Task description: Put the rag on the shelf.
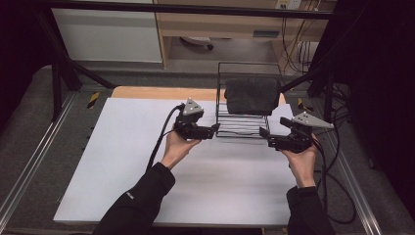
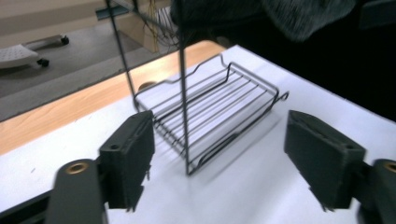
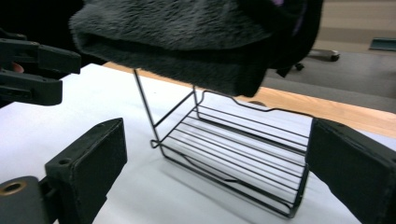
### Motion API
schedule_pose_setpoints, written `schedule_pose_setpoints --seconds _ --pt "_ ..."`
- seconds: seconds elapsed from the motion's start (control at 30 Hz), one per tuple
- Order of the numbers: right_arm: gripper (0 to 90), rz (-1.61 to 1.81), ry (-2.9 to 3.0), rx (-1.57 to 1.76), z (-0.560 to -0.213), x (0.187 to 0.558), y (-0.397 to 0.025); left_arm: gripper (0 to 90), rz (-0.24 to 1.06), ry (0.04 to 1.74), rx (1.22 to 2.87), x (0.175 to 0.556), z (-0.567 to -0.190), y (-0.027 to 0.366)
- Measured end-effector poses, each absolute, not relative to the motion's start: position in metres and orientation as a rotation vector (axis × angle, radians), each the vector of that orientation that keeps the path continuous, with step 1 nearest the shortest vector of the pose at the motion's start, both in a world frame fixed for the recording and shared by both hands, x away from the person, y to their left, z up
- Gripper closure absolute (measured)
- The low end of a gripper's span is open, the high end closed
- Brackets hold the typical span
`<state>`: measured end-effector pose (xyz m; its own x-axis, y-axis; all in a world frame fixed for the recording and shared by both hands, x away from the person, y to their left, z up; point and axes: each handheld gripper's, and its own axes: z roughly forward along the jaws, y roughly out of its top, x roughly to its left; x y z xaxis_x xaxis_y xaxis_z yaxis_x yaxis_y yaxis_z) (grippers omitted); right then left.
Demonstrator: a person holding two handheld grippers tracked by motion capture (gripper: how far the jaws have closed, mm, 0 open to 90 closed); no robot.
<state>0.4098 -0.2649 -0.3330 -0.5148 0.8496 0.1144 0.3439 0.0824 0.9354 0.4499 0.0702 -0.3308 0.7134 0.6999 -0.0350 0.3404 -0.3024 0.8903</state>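
Note:
A black wire rack (image 1: 243, 125) stands at the back middle of the white table top (image 1: 147, 161). A dark grey fluffy towel (image 1: 252, 95) hangs over its upper frame. My left gripper (image 1: 215, 129) is just left of the rack's low shelf and my right gripper (image 1: 265, 133) just right of it, both pointing inward. In the left gripper view the jaws stand wide open around the rack's corner post (image 2: 183, 93), the left gripper (image 2: 233, 161) holding nothing. In the right gripper view the right gripper (image 3: 219, 172) is open before the rack's shelf (image 3: 233, 154), under the towel (image 3: 187, 37). The left gripper (image 3: 35, 70) shows beyond.
A wooden strip (image 1: 161, 93) borders the table's far edge. Dark frame posts (image 1: 56, 83) rise at the left and right. Cables (image 1: 337, 161) trail on the right side. A white cabinet (image 1: 107, 34) and a wheeled chair base (image 1: 195, 43) stand behind.

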Motion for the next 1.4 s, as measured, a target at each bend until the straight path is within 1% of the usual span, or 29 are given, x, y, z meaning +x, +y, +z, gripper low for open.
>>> schedule_pose_setpoints --seconds 0.13,0.33,0.67,0.87,1.23,1.4 --pt "3.0 1.438 1.939 1.169 -0.335 0.406 -0.260 14.7 0.447 0.811 1.940 0.442 -0.337 0.087" --pt "2.2 1.457 1.978 1.158 -0.341 0.398 -0.249 10.4 0.455 0.830 1.960 0.427 -0.347 0.119" --pt "1.9 1.434 2.087 1.121 -0.357 0.387 -0.227 10.0 0.479 0.882 1.958 0.394 -0.368 0.177" --pt "1.6 1.422 2.133 1.111 -0.371 0.380 -0.222 10.0 0.484 0.919 1.949 0.379 -0.383 0.204" --pt "0.3 1.421 2.195 1.153 -0.411 0.368 -0.230 10.4 0.488 0.949 1.988 0.355 -0.408 0.242" --pt "0.3 1.411 2.218 1.152 -0.421 0.363 -0.234 10.4 0.486 0.964 1.993 0.349 -0.417 0.254"
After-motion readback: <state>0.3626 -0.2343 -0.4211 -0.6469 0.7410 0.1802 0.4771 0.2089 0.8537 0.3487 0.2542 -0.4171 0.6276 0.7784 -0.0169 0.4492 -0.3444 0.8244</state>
